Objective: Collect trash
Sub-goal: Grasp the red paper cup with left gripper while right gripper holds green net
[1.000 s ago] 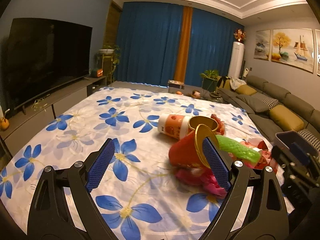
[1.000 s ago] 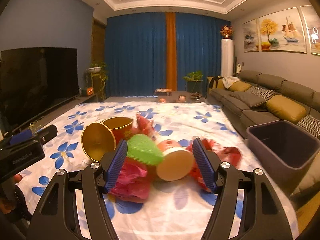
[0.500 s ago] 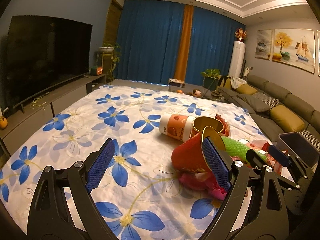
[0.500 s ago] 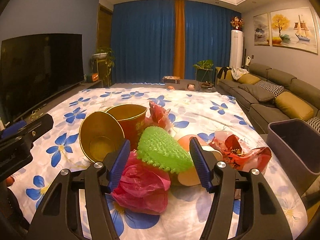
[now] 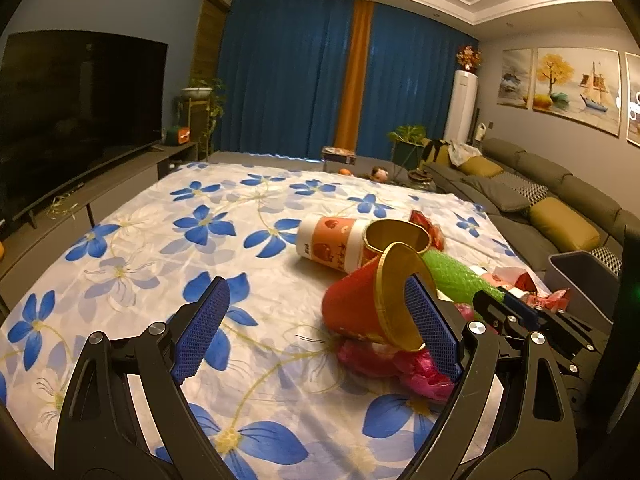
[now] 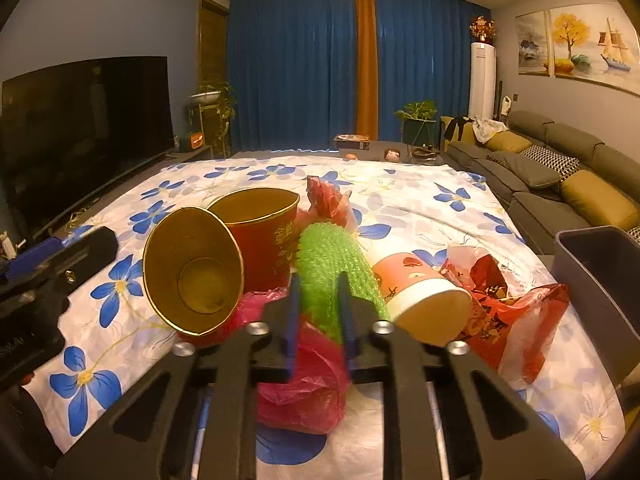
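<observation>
Green bubble wrap (image 6: pixel 332 264), rolled into a lumpy tube, pinched near its close end between the blue pads of the right gripper (image 6: pixel 319 320), jaws drawn in tight on it. Lying in the middle of the trash heap on the flowered sheet (image 6: pixel 420 204), over a crumpled pink plastic bag (image 6: pixel 308 384). Just left of it, two red paper cups with gold lining: one tipped on its side (image 6: pixel 192 272), mouth toward the camera, the other upright (image 6: pixel 260 228) behind and touching it. To the right, a white and orange paper cup (image 6: pixel 420 300) on its side, leaning against the green roll, then a torn red wrapper (image 6: pixel 508 320). Grey bin (image 6: pixel 600 280) at the sheet's right edge, near the sofa (image 6: pixel 560 176).

From the left wrist view, left gripper (image 5: pixel 316 330) spread wide and holding nothing, its right pad (image 5: pixel 432 332) just in front of the tipped red cup (image 5: pixel 360 308), left pad over bare sheet (image 5: pixel 160 232). Same green roll (image 5: pixel 452 276) visible behind that cup, with the right gripper's black body (image 5: pixel 532 320) reaching in from the right.
</observation>
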Motion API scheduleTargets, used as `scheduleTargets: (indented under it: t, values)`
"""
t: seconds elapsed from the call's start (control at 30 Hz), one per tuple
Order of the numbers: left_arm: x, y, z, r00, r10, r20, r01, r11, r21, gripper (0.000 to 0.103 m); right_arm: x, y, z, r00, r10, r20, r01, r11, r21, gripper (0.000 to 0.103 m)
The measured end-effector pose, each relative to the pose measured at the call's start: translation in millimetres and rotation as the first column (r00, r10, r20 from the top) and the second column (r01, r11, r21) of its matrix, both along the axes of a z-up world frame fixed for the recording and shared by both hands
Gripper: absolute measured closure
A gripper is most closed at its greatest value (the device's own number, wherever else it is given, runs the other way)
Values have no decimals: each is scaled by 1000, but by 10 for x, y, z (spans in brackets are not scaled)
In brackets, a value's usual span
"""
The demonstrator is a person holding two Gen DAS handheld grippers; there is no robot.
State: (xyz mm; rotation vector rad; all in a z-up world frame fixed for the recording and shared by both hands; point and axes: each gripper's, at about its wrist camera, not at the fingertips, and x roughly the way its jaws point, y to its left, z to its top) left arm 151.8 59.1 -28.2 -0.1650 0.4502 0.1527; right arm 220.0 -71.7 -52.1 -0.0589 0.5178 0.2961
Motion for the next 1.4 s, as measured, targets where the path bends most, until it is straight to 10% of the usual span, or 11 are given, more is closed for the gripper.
scheduleTargets:
  t: [0.47,0.9,1.4]
  values:
    - [307,-43,-295,990,-57,-130,51,997,-52,41,-386,-328,284,995,-11,99,2,997,83,94]
    - [349,-32,-357,981,-99,-169,85,993,-86,101,-675,-591,392,991,-54,120,38,991,131,94]
    - [-216,-249,101,996,-87,-29,87,996,-25,101,-943,-817,506,985,-83,151,62,988,140,94]
